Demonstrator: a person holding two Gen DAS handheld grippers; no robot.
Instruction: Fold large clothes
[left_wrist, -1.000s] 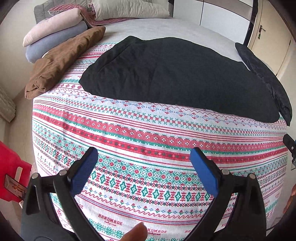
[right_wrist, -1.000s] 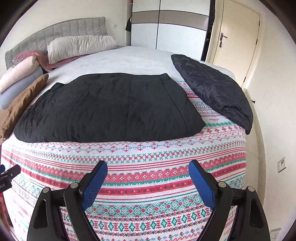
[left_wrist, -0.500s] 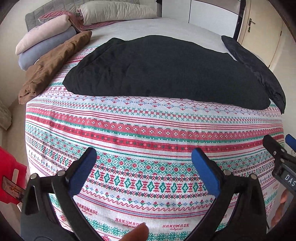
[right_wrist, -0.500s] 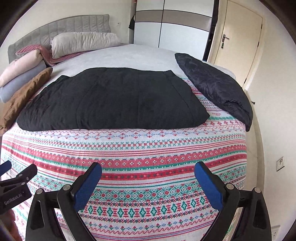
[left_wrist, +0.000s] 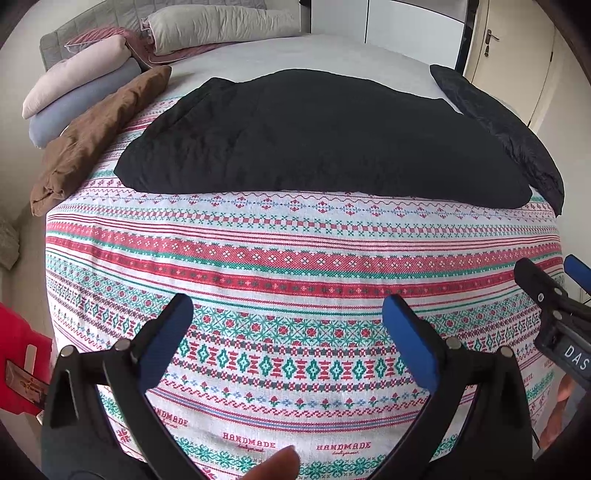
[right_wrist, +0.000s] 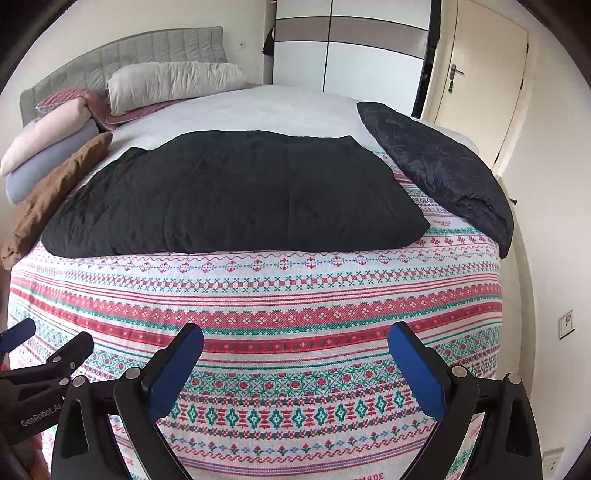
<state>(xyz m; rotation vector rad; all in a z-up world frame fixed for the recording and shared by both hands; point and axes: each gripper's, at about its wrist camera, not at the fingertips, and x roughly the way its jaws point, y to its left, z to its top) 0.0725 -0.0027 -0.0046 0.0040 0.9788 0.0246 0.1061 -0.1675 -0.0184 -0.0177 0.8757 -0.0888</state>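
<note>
Both grippers, left (left_wrist: 286, 319) and right (right_wrist: 295, 349), hang spread and empty; the black quilted garment (right_wrist: 229, 192) looks soft, bulky; best pinched at near-edge corners.

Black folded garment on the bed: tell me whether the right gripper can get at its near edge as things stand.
Probably yes. The right gripper is open and holds nothing, and only bare patterned bedspread lies between it and the black garment. It would have to move forward.

Two dark padded garments (right_wrist: 229, 192) (right_wrist: 443, 170), one patterned bedspread (right_wrist: 258, 302), three rolled bundles (right_wrist: 55, 184).
</note>
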